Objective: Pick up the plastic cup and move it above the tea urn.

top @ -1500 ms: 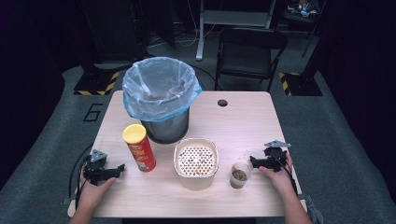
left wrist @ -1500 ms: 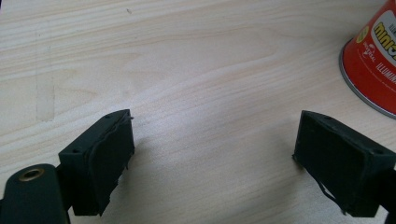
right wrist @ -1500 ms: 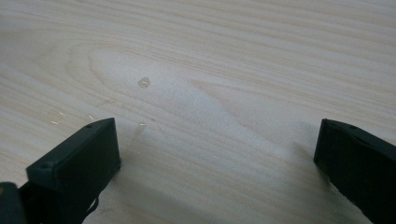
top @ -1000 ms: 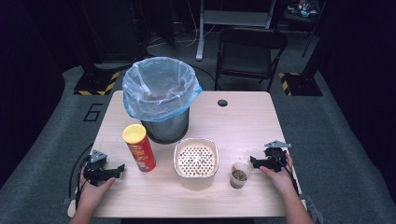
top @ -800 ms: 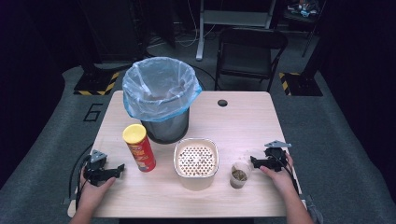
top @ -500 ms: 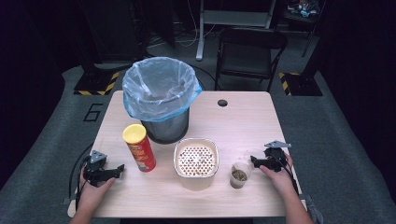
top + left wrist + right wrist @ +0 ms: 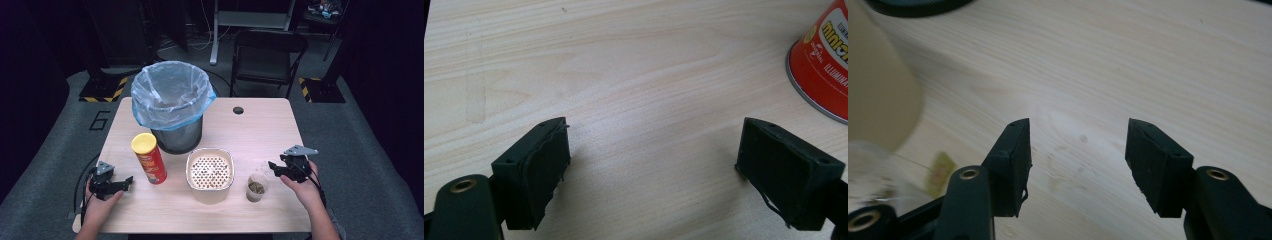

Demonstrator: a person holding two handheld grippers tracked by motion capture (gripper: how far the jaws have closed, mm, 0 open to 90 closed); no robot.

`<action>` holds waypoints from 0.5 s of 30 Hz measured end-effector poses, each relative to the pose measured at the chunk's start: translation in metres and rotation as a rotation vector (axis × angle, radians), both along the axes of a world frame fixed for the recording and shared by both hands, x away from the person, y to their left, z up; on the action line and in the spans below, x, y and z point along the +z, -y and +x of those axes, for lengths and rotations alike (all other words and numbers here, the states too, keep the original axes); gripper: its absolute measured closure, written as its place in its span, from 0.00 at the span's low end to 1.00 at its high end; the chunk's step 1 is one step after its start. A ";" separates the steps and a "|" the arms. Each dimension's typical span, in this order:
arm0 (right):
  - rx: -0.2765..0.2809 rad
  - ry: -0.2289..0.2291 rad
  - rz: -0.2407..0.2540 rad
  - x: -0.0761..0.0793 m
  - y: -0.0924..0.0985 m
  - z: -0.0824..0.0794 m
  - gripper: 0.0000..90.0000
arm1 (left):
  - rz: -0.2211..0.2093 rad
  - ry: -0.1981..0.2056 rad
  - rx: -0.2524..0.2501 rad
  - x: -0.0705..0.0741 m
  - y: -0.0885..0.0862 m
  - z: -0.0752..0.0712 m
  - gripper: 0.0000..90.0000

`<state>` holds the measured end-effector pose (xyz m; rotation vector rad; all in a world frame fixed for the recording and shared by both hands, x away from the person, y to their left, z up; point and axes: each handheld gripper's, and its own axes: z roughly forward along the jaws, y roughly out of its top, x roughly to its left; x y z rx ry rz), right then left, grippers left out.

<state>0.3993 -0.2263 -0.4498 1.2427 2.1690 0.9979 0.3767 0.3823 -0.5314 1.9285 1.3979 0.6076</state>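
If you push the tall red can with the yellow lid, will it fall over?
Probably, if pushed high: the tall red can with the yellow lid stands upright on a narrow base. Being round, it would likely roll across the wooden table afterwards.

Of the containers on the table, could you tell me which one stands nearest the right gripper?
The small clear cup with brown bits inside, just beside the right gripper; the perforated tub, red can and lined bin stand farther left.
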 end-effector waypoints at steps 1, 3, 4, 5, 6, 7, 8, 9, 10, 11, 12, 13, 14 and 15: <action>0.015 0.010 0.003 0.007 -0.004 -0.002 0.48 | 0.000 0.000 0.000 0.000 0.000 0.000 0.15; 0.045 0.023 0.044 0.022 -0.017 -0.006 0.54 | 0.001 -0.001 0.000 0.000 0.000 0.000 0.15; 0.045 0.023 0.044 0.022 -0.017 -0.006 0.54 | 0.001 -0.002 0.001 0.000 0.000 0.000 0.15; 0.064 0.014 0.057 0.026 -0.022 -0.007 0.57 | 0.000 -0.002 0.001 0.000 0.000 0.000 0.15; 0.113 0.018 0.072 0.033 -0.032 -0.006 0.61 | 0.001 -0.001 0.003 0.000 0.000 0.000 0.15; 0.128 0.022 0.075 0.036 -0.037 -0.005 0.62 | 0.004 -0.001 0.001 0.000 0.000 0.000 0.15; 0.128 0.022 0.075 0.036 -0.037 -0.005 0.62 | 0.004 -0.001 0.001 0.000 0.000 0.000 0.15; 0.161 0.036 0.093 0.044 -0.048 -0.003 0.67 | 0.006 0.001 0.000 0.000 0.000 0.001 0.15; 0.169 0.035 0.102 0.047 -0.052 -0.003 0.67 | 0.006 0.001 0.000 0.000 0.000 0.001 0.15; 0.189 0.035 0.114 0.050 -0.058 -0.002 0.68 | 0.006 0.002 0.001 0.000 0.000 0.001 0.15; 0.189 0.035 0.114 0.050 -0.058 -0.002 0.68 | 0.006 0.002 0.001 0.000 0.000 0.001 0.15; 0.217 0.026 0.125 0.054 -0.071 0.002 0.71 | 0.006 0.001 0.001 0.000 0.000 0.001 0.15; 0.221 0.025 0.123 0.055 -0.076 0.004 0.71 | 0.006 0.001 0.001 0.000 0.000 0.001 0.15; 0.231 0.026 0.118 0.056 -0.081 0.006 0.71 | 0.006 0.001 0.001 0.000 0.000 0.001 0.15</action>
